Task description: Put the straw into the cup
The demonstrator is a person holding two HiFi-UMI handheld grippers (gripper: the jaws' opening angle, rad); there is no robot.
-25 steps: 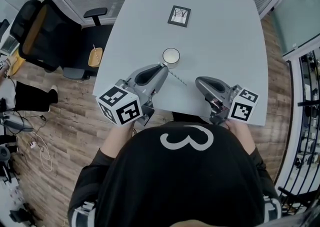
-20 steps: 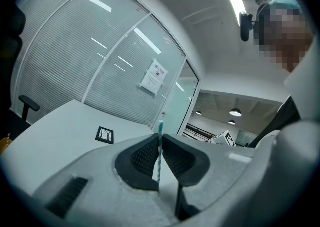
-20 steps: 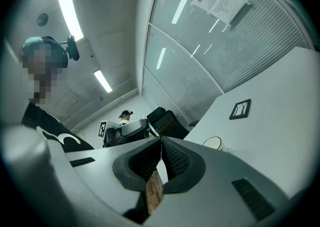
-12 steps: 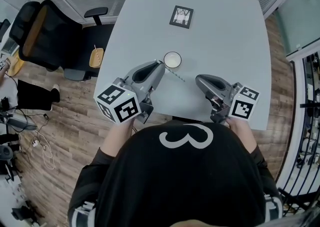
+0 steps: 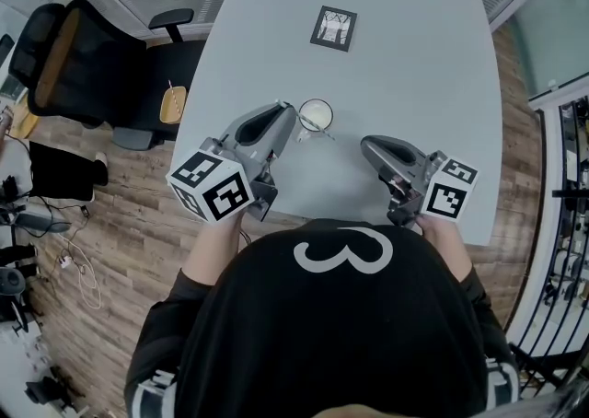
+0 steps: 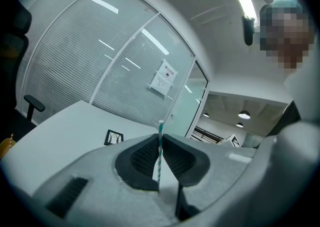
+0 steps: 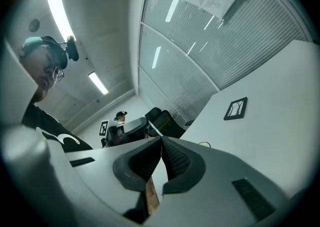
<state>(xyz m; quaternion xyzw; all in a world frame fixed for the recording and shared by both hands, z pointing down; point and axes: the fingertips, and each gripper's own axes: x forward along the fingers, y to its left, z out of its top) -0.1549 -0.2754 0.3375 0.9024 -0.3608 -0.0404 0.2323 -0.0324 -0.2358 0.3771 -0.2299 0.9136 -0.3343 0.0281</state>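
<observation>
Left gripper point(image 5: 295, 122): jaws closed on the straw point(image 5: 323, 133). In the left gripper view the pads point(image 6: 143, 154) pinch the teal-and-white striped straw point(image 6: 159, 155) near its middle, with one end poking out past the tips.

Right gripper point(image 5: 366, 144): jaws together with nothing between them. In the right gripper view the pads point(image 7: 175, 158) meet at the tips. It sits to the right of the cup, well apart from it, and isn't touching anything on the table.

Straw position, head view: it lies roughly level and runs from the left jaws rightward along the near edge of the cup point(image 5: 316, 114). It isn't in the cup. Its line overlaps the near rim, and I can't tell whether it touches the rim or passes above it.

Cup: white, upright and open-topped, standing around the middle of the grey table point(image 5: 414, 57), just past the left gripper's tips.

Also on the table: a small black-framed picture point(image 5: 332, 28) on the far side, well apart from the cup. It shows in both gripper views too point(image 6: 114, 137) point(image 7: 235, 108).

Off the table to the left: a black office chair point(image 5: 69, 57) on the wood floor point(image 5: 120, 223).

The person is in a black top, one gripper in each hand, both marker cubes close to the body.
</observation>
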